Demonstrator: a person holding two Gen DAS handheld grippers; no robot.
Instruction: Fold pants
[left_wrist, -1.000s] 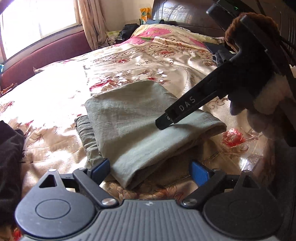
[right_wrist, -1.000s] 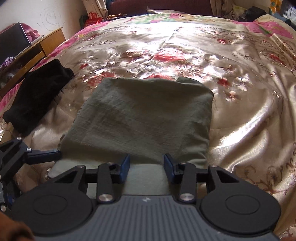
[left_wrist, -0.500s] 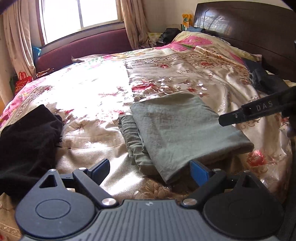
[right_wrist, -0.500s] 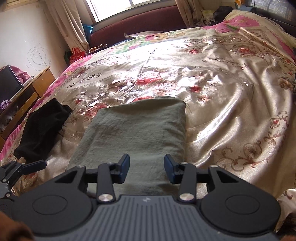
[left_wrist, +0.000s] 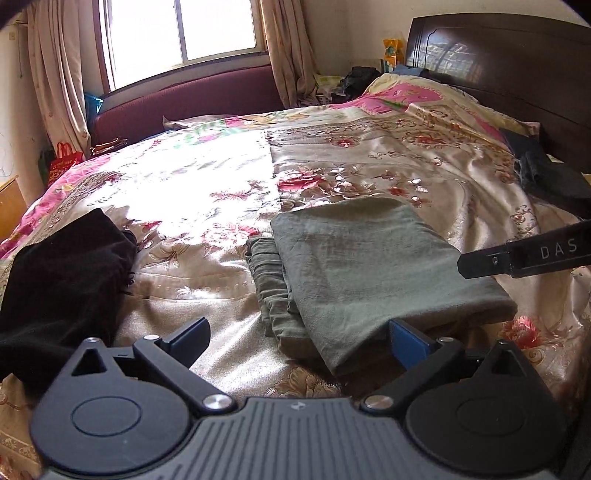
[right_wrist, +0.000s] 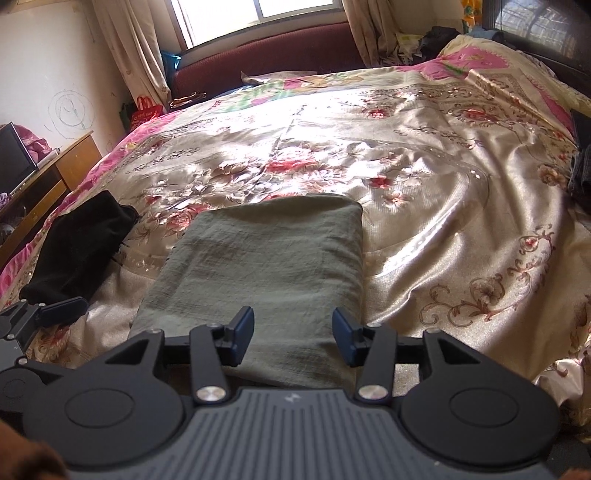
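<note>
The grey-green pants (left_wrist: 373, 266) lie folded into a flat rectangle on the floral bedspread (left_wrist: 207, 192), with the gathered waistband at their left edge in the left wrist view. My left gripper (left_wrist: 299, 341) hangs open just in front of the near corner of the pants, holding nothing. My right gripper (right_wrist: 293, 338) floats above the near end of the folded pants (right_wrist: 269, 258). Its jaws are opening, and nothing is pinched between them. One finger of the right gripper (left_wrist: 517, 256) juts in from the right in the left wrist view. The left gripper's fingertip (right_wrist: 61, 310) shows at the left edge of the right wrist view.
A black garment (left_wrist: 62, 273) lies bunched on the bed to the left of the pants. Dark clothes (left_wrist: 550, 181) sit at the right by the dark wooden headboard (left_wrist: 517, 74). A maroon bench (right_wrist: 266, 59) runs under the window, and a wooden desk (right_wrist: 40, 184) stands at the left.
Both grippers have pulled back and tilted up from the pants, so more of the room shows. The right gripper has drawn away to the right in the left wrist view, its jaws slightly wider.
</note>
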